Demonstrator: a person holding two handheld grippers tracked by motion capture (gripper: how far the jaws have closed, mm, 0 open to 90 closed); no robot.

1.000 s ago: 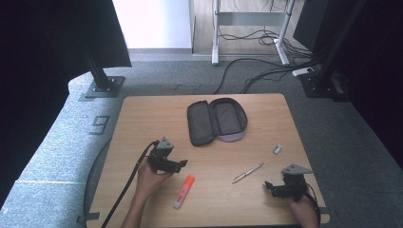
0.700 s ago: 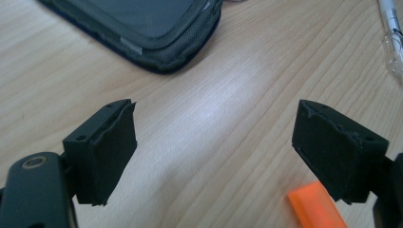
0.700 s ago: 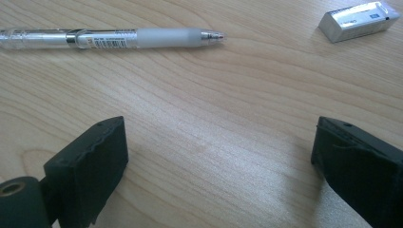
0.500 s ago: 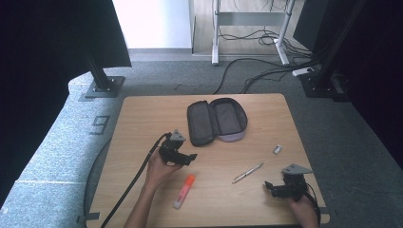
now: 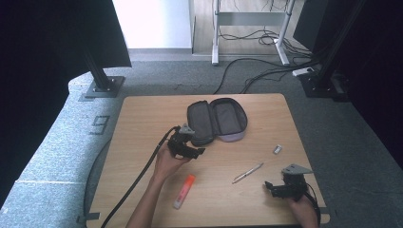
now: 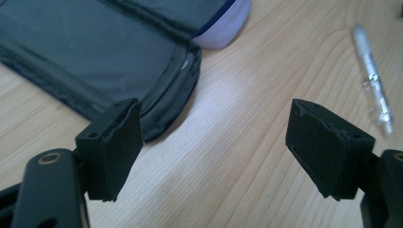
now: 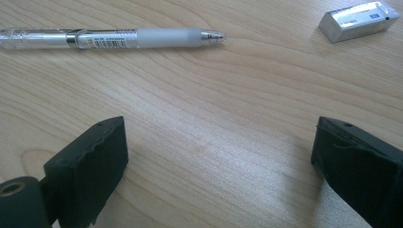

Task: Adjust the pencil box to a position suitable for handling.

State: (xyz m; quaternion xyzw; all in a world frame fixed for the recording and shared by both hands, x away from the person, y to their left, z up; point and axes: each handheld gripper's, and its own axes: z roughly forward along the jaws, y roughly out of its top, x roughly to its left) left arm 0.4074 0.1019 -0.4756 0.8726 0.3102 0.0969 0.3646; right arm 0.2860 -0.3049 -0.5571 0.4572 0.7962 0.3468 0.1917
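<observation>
While the person's forearms are being cut off by the lower edge of the high view, the right gripper (image 5: 276,188) is resting near the table's front right corner, jaws standing wide apart over bare light wooden table (image 5: 142,123). Just beyond it, a clear plastic pen with a grey grip (image 7: 114,37) is lying flat, and a small silver-wrapped eraser (image 7: 359,20) is lying farther off. Left gripper (image 5: 196,151) is now sitting beside the near corner of the open dark grey zippered pencil case (image 5: 216,121), having travelled toward it from the orange highlighter (image 5: 184,191). Its jaws have just been closing slightly, nothing between them, still apart.
</observation>
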